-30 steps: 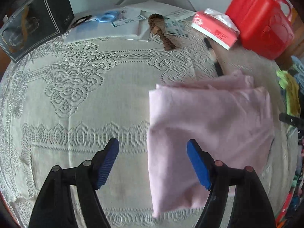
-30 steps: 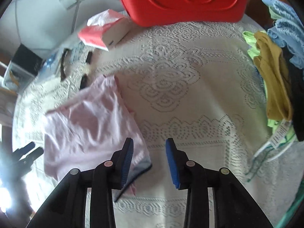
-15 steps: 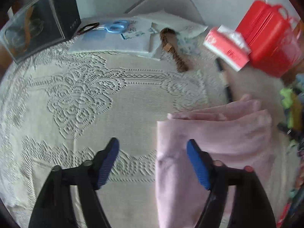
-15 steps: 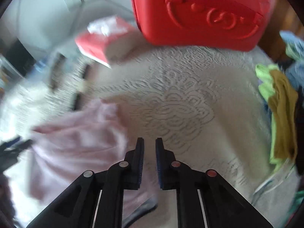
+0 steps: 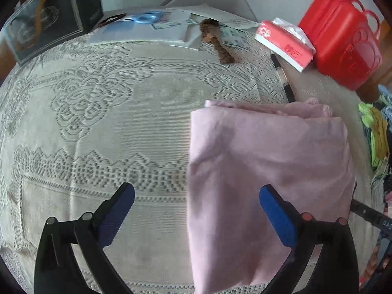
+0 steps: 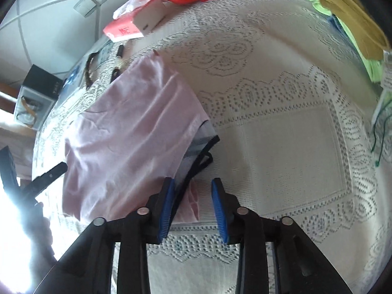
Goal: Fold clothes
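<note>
A cream lace cloth [image 5: 103, 112] covers the worktop, its raised floral pattern running edge to edge. On it lies the pink garment [image 5: 264, 166], soft, folded into a rough rectangle, with a dark trim poking out at its near right corner. Far right stand a glossy red plastic case [image 5: 343, 41] and a red tissue box [image 5: 284, 44]. The left gripper [image 5: 196, 210] hovers with jaws wide apart, empty; the right gripper [image 6: 192, 205] is partly open, holding nothing.
</note>
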`<state>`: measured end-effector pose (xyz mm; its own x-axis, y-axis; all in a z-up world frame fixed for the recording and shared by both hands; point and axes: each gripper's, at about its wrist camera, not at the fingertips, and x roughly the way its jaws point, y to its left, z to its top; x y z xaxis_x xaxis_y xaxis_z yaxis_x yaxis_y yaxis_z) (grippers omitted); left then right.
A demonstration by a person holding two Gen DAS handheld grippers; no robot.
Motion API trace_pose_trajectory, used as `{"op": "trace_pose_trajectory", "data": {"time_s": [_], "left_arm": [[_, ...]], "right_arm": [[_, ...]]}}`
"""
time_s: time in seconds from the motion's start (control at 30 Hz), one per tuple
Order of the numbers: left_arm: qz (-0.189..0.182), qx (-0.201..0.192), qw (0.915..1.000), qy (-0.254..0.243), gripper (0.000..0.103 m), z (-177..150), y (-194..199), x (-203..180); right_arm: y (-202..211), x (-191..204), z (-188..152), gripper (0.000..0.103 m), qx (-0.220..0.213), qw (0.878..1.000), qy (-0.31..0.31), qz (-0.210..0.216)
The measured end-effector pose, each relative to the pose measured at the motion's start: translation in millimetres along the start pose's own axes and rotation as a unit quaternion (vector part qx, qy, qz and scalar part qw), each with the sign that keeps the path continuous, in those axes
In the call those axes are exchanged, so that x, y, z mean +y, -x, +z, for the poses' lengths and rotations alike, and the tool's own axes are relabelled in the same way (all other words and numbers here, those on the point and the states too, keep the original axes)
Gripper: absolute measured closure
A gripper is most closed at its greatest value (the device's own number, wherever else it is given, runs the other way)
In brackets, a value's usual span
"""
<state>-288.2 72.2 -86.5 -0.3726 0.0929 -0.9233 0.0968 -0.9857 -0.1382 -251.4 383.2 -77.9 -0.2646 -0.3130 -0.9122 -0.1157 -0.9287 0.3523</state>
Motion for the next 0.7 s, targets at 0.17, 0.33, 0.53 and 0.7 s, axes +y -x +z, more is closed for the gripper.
{"op": "trace_pose_trajectory", "data": {"time_s": [0.17,0.33,0.53,0.7], "left_arm": [[0.03,-0.009,0.9983,-0.049,0.0,-3,-13,-20],[0.022,0.005,0.998,-0.06,0.017,-1,-10,-23],[0.006,0.002,0.997,-0.077,0.04,-2,-5,-35],[-0.006,-0.01,0.9963,-0.085,0.036,-3,-5,-36]], "right_arm": [[-2,9,2,0.051,-0.025,1.0,0.014,-0.002],[-11,32,5,0.083,-0.034,0.997,0.066,-0.018],[-13,29,0,0.083,-0.053,0.997,0.057,0.006],[-13,29,-1,0.083,-0.055,0.997,0.048,0.007]]}}
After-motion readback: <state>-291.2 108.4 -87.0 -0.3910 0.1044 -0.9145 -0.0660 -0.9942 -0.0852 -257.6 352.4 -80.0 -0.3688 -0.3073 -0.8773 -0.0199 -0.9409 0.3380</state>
